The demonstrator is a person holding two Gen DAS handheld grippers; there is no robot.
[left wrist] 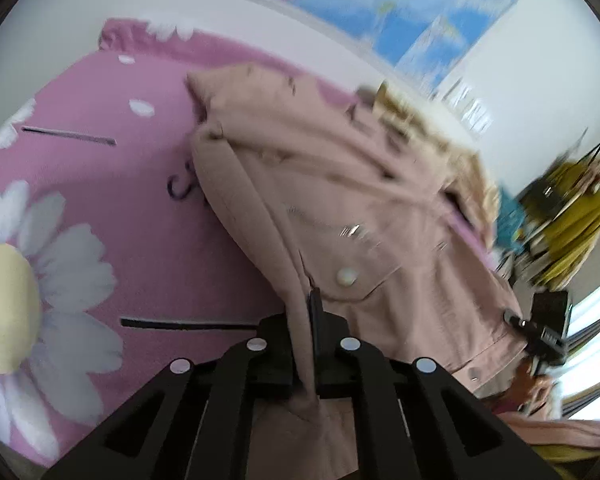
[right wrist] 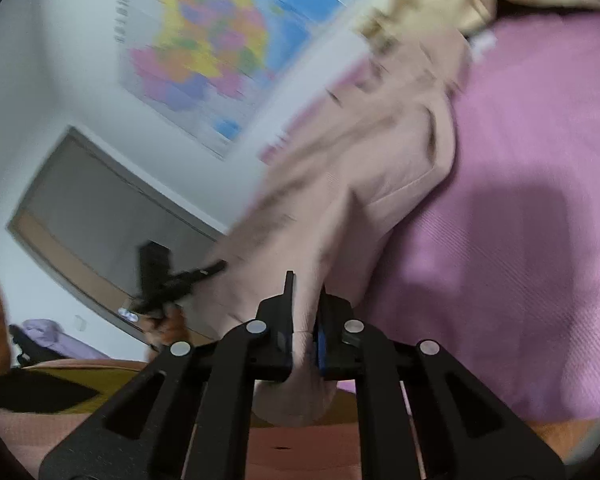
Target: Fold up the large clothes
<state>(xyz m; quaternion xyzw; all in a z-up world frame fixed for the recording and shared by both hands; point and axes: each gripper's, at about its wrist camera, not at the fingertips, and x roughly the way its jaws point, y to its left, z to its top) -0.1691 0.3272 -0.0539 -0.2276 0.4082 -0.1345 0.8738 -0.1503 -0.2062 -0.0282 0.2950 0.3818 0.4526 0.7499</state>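
Both tools were clamped on the pink jacket (left wrist: 340, 200): the left tool (left wrist: 304, 320) pinched a fold of its edge, the right tool (right wrist: 306, 320) gripped another bunch of the hem. The jacket hung between them, raised above the pink flowered bedspread (left wrist: 140, 220), with a map (right wrist: 204, 40) on the wall behind.

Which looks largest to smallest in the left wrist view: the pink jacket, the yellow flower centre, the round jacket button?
1. Pink jacket, though it hangs near the camera, clamped in the left gripper.
2. Yellow flower centre on the pink bedspread.
3. Round button.
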